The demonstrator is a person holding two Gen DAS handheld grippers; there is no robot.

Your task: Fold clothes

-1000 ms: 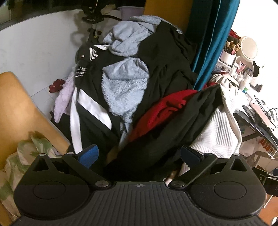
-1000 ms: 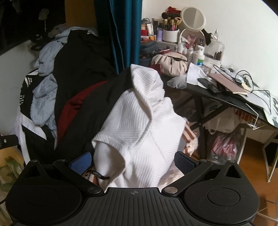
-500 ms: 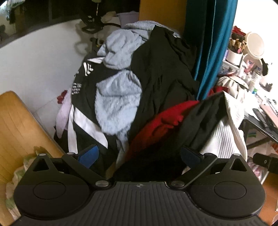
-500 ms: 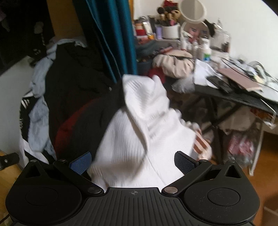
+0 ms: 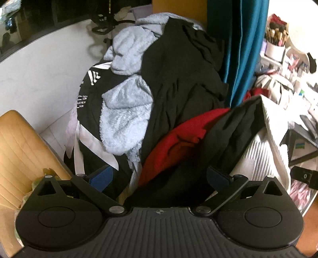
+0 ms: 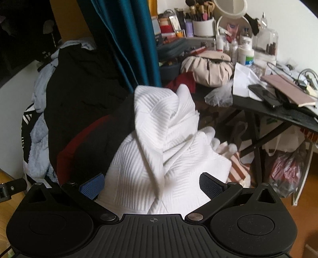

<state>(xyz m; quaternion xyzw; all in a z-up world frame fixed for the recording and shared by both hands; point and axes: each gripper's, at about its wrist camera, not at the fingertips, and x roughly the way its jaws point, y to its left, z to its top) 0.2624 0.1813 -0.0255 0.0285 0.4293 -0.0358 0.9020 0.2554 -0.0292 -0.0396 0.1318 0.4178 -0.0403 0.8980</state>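
A tall heap of clothes fills both views: black garments point(image 5: 182, 83), a light blue fleece point(image 5: 125, 119), a red garment point(image 5: 178, 142) and a white ribbed garment point(image 6: 159, 127) draped at its right side. My left gripper point(image 5: 159, 176) is open, its blue pads level with the foot of the heap, over the black and red cloth. My right gripper point(image 6: 152, 185) is open too, with the white ribbed garment lying between the spread fingers. Neither holds anything. The white garment point(image 5: 264, 154) shows at the right edge of the left wrist view.
A tan chair back point(image 5: 17, 150) stands at the left. A teal curtain point(image 6: 127, 43) hangs behind the heap. To the right a black table point(image 6: 278, 113) carries cosmetics, a round mirror point(image 6: 230, 10), a beige pouch point(image 6: 206, 67) and cables, with bags point(image 6: 288, 168) underneath.
Both grippers have moved closer to the heap and tilted slightly. The white garment has shifted and bunched differently in the right wrist view. Both stayed open.
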